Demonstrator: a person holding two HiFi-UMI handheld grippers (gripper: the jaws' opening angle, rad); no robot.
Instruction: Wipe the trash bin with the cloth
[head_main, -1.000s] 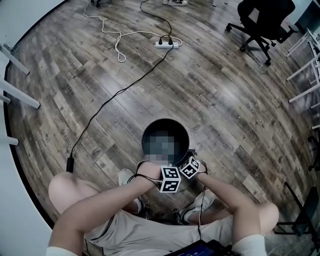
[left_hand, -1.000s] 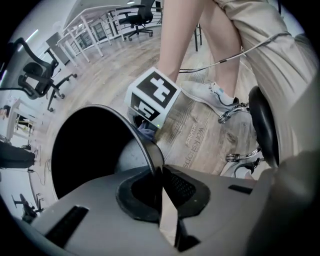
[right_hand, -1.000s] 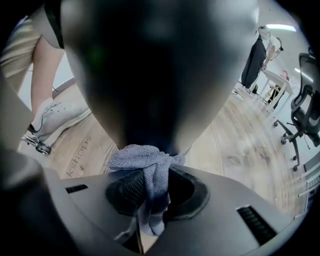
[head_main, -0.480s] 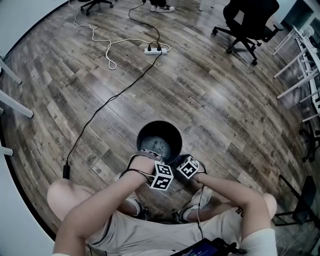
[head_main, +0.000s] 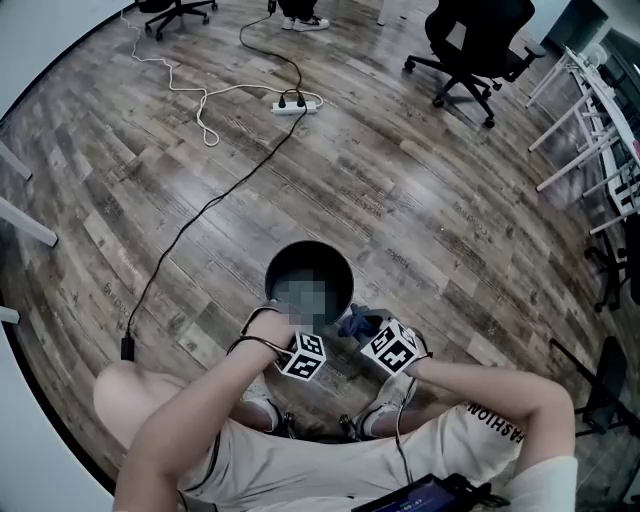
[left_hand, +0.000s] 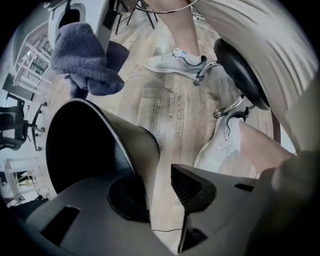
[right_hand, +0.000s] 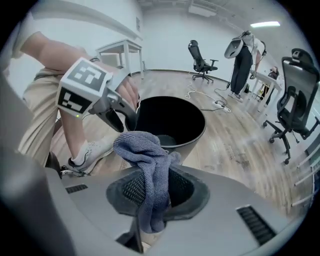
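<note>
The black round trash bin (head_main: 322, 258) stands on the wood floor in front of my feet. My left gripper (head_main: 296, 345) points down over its near rim. In the left gripper view its jaws (left_hand: 157, 187) straddle the bin wall (left_hand: 135, 145), one inside and one outside. They have just been opening, and floor shows between the outer pad and the wall. My right gripper (head_main: 385, 340) is lifted to the right of the bin, shut on a blue-grey cloth (right_hand: 150, 165) that bunches above its jaws (right_hand: 152, 195). The cloth (left_hand: 85, 60) also hangs beside the bin in the left gripper view.
A black cable (head_main: 200, 225) runs across the floor to a white power strip (head_main: 293, 105). A black office chair (head_main: 470, 40) stands at the back, with white table legs (head_main: 570, 150) at the right. My shoes (head_main: 385, 400) sit close to the bin.
The right gripper has risen with the cloth, which now shows beside the bin. The left hand slid left along the near rim, so the two marker cubes have parted.
</note>
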